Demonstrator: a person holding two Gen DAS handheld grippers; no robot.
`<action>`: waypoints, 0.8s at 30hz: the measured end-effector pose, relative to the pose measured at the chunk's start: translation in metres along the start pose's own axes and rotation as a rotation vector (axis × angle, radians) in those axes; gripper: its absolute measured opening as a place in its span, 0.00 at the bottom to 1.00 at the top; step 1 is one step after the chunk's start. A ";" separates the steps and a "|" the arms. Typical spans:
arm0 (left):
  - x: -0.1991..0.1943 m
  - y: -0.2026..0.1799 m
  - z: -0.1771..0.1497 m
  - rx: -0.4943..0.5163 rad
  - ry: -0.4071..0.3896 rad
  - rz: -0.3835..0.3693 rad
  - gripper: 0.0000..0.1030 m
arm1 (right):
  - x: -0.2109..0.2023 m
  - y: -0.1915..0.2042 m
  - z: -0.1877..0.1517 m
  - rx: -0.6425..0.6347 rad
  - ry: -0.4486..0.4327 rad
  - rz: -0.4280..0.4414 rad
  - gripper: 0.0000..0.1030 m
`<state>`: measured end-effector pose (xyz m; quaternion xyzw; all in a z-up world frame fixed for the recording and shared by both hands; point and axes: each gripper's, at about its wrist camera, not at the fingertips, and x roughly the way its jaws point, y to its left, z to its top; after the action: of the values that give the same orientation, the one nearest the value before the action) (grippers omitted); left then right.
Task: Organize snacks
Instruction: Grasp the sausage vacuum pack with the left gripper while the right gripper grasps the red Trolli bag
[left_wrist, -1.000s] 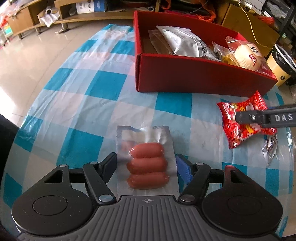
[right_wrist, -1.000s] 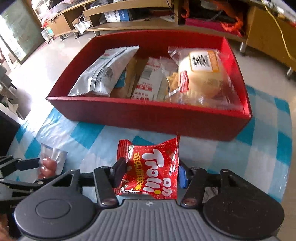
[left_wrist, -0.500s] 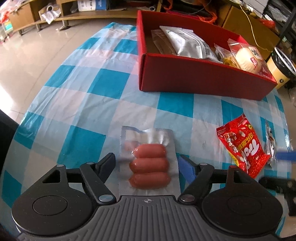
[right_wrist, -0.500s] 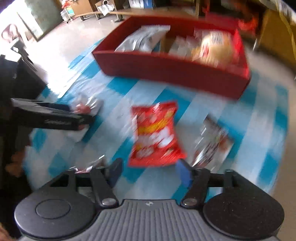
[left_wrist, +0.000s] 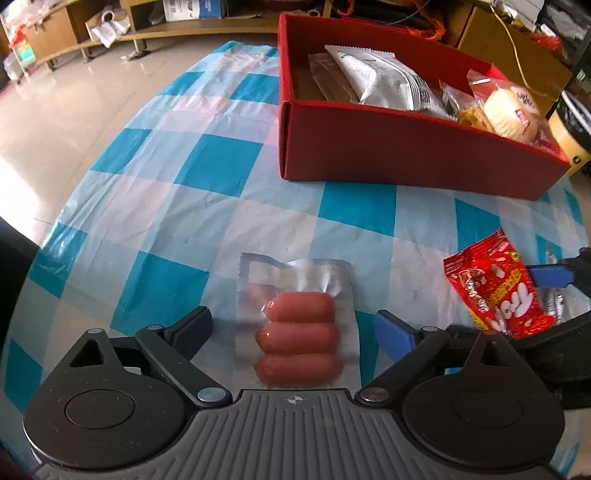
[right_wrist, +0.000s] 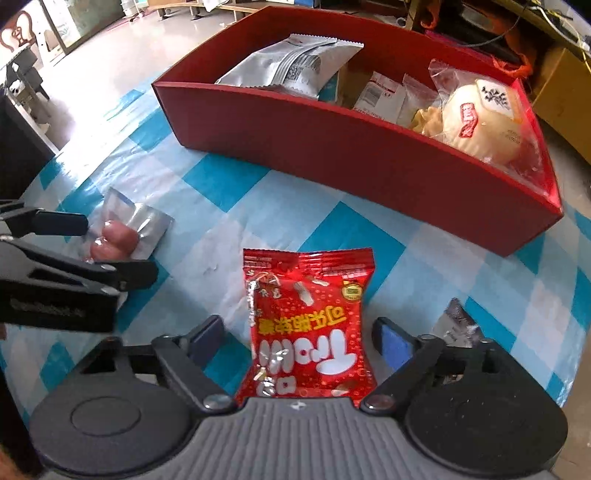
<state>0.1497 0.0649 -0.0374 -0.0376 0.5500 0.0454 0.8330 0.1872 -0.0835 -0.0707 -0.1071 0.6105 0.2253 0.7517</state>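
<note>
A vacuum pack of three sausages (left_wrist: 297, 332) lies flat on the checked tablecloth between the jaws of my left gripper (left_wrist: 295, 326), which is open and not touching it. The pack also shows in the right wrist view (right_wrist: 118, 232). A red Trolli candy bag (right_wrist: 308, 328) lies on the cloth between the jaws of my right gripper (right_wrist: 299, 341), which is open around it. The bag also shows in the left wrist view (left_wrist: 496, 295). The red box (left_wrist: 406, 151) stands beyond, holding several snack packs.
A small silvery packet (right_wrist: 458, 325) lies right of the candy bag, by my right fingers. In the box are a silver pouch (right_wrist: 291, 66) and a wrapped bun (right_wrist: 484, 114). The blue-and-white cloth (left_wrist: 177, 206) drops off at the table's left edge. Shelves and floor lie behind.
My right gripper let go of the red candy bag, pulled back and opened; the bag now lies on the cloth between its jaws. My left gripper stayed open around the sausage pack.
</note>
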 end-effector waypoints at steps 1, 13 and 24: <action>0.000 -0.002 -0.001 0.010 -0.003 0.013 0.93 | 0.003 0.004 0.000 -0.022 0.013 -0.019 1.00; -0.011 -0.007 0.000 -0.020 -0.025 0.018 0.73 | -0.016 -0.007 -0.003 0.003 -0.028 -0.004 0.54; -0.027 -0.013 0.009 -0.050 -0.069 -0.025 0.73 | -0.050 -0.027 -0.001 0.065 -0.131 0.023 0.50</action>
<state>0.1492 0.0523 -0.0089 -0.0636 0.5193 0.0501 0.8507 0.1914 -0.1180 -0.0257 -0.0606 0.5683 0.2207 0.7903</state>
